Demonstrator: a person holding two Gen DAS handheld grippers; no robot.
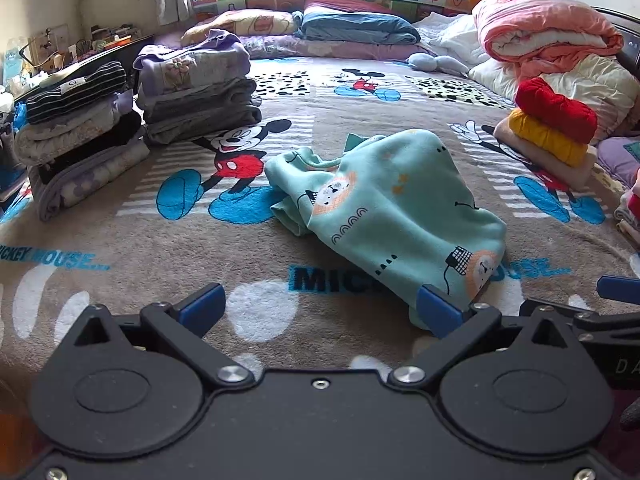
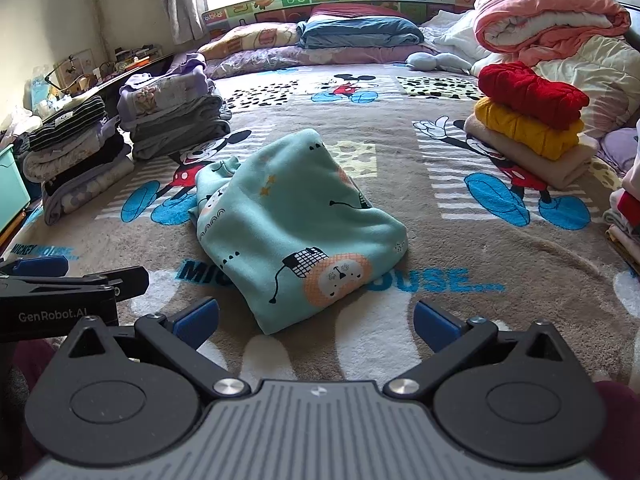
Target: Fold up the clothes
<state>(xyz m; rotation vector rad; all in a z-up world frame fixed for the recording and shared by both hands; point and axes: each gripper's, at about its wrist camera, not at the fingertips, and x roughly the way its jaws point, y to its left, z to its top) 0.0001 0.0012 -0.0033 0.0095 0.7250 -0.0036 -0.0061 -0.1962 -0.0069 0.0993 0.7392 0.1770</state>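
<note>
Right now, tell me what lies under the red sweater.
Under the red sweater sits a folded yellow garment, then a beige one on the blanket. Anything tucked between them is hidden.

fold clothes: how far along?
Done: folded stacks left and a red-yellow-beige stack on the right. In hand: nothing; left hand-held gripper and right hand-held gripper are open. Left: the teal printed garment, lying crumpled on the blanket.

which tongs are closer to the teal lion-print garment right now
Left. The left tongs are open with the right-hand finger at the teal garment's near corner. The right tongs are open just short of its near edge.
</note>
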